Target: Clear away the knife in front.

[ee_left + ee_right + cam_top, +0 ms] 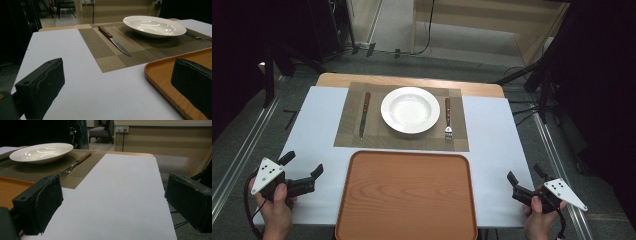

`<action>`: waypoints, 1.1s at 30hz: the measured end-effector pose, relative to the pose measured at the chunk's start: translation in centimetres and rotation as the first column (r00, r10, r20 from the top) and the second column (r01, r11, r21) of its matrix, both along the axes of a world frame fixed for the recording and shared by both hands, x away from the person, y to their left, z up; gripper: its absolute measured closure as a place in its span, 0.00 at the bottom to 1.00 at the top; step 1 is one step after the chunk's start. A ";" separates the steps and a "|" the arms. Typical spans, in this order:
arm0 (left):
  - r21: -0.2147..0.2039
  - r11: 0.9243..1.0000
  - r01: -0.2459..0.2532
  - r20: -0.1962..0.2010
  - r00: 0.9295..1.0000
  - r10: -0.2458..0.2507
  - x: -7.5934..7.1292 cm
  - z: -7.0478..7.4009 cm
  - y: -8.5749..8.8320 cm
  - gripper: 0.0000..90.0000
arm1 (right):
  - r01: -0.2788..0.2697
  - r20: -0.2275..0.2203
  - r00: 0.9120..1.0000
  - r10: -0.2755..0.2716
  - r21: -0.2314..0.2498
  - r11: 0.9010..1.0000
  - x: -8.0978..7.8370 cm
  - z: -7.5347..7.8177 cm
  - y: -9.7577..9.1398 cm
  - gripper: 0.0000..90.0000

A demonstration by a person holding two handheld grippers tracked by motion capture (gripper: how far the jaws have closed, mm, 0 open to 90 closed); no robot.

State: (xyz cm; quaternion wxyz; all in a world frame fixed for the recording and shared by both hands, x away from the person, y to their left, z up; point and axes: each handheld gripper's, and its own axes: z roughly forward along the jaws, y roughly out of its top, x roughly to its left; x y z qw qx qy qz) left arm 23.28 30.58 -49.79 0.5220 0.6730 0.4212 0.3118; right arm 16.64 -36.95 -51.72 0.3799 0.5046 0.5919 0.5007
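Note:
A white plate sits mid-placemat, with a wooden-handled knife to its left and a fork to its right. An empty wooden tray lies at the front of the table. My left gripper rests low at the front left corner, open, nothing between its jaws. My right gripper sits at the front right corner, also open and empty. The left gripper view shows the knife, plate and tray edge. In the right gripper view the plate and fork lie ahead to the left.
The table's white top has bare room on both sides of the placemat. The right edge of the table drops off close to my right gripper. Dark stands and cables sit on the floor around the table.

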 end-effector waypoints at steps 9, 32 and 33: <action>0.018 1.000 0.013 -0.005 1.000 -0.013 0.7 1.7 -1.7 0.00 | -0.026 -0.008 1.000 0.026 -0.023 0.999 0.2 -0.1 0.3 0.01; 0.021 0.989 0.145 -0.053 0.988 -0.143 5.4 5.5 -5.7 0.00 | -0.045 -0.016 0.999 0.045 -0.053 0.998 0.6 -0.3 0.9 0.01; 0.026 0.989 0.148 -0.055 0.988 -0.147 5.7 5.6 -6.0 0.00 | -0.046 -0.018 0.999 0.045 -0.056 0.997 0.6 -0.3 0.9 0.01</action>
